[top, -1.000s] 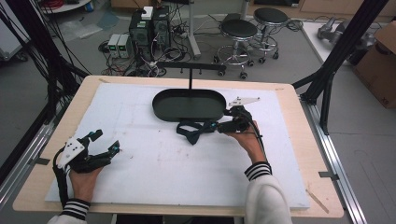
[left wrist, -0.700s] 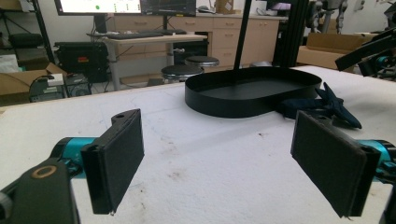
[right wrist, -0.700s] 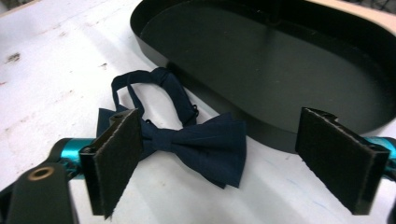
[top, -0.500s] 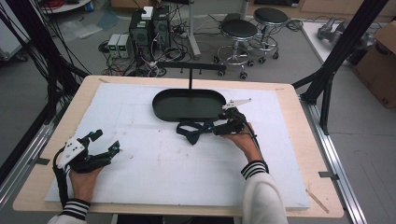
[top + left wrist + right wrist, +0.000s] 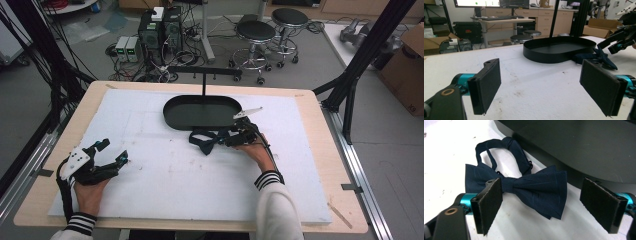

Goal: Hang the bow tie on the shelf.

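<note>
A: Risk. We see the right claw lowered over the navy bow tie, its jaws wide apart and just now closing a little, with the tie's right wing lying between them and no pad pressing on it. If we close here, we judge that we catch only the top layer of the wing, and the folded cloth slips free as we lift. The strap loop lies beyond the claw, close against the wall of the black tray; it could drag or snag on that rim.

B: Pose. In the high view the right claw points away from us toward the tray, the hand low to the white tabletop, the bow tie just to the claw's left. The left claw rests well apart on the tabletop, jaws wide and empty, as its own view confirms.

A: Cause of error, then: a shallow, off-centre bite.
</note>
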A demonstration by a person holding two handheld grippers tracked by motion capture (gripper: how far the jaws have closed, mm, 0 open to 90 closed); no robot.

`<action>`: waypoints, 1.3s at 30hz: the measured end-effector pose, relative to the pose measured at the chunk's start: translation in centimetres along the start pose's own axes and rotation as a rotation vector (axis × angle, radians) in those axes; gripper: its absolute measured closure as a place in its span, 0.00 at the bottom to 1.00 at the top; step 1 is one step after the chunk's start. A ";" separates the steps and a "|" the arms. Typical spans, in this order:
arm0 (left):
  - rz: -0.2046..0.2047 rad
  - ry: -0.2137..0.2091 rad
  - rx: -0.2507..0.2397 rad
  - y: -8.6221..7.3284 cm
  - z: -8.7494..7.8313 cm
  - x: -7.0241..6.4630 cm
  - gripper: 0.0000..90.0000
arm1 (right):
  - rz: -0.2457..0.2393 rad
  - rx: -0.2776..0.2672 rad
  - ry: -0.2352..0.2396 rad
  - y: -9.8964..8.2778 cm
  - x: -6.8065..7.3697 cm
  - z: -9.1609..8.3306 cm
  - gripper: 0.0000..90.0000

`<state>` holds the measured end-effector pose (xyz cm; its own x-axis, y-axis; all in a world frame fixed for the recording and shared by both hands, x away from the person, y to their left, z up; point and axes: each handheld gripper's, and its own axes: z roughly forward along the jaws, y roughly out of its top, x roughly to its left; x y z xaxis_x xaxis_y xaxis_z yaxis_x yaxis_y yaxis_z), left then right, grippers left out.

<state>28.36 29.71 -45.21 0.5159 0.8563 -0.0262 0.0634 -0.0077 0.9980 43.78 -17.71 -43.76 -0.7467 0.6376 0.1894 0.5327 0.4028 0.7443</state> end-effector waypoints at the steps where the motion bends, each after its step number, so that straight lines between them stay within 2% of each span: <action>1: 0.002 -0.001 -0.001 0.0 0.0 0.0 0.19 | -0.002 -0.003 0.003 0.0 -0.1 0.0 0.21; 9: 0.000 0.000 -0.001 0.0 0.0 0.0 0.19 | 0.036 -0.013 0.029 0.0 -0.4 0.1 0.22; 11: 0.000 0.000 -0.001 0.0 0.0 0.0 0.19 | 0.048 -0.014 0.042 0.0 -0.5 0.3 0.25; 20: -0.001 -0.001 -0.001 0.0 0.0 0.0 0.19 | 0.041 0.014 0.047 0.0 -0.3 1.0 0.28; 21: -0.001 -0.001 -0.001 0.0 0.0 0.0 0.20 | 0.048 0.026 0.046 0.0 -0.2 1.0 0.32; 33: -0.001 -0.001 -0.001 0.0 0.0 0.0 0.20 | 0.030 0.044 0.015 0.0 0.1 1.1 0.50; 37: -0.001 -0.001 -0.001 0.0 0.0 0.0 0.19 | -0.002 0.054 -0.017 0.1 0.4 1.2 0.58; 39: -0.001 -0.001 -0.001 0.0 0.0 0.0 0.20 | 0.002 0.057 -0.026 0.1 0.5 1.1 0.62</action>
<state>28.36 29.71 -45.21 0.5169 0.8556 -0.0271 0.0631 -0.0066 0.9980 43.96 -16.62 -44.28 -0.7354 0.6550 0.1735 0.5564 0.4376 0.7064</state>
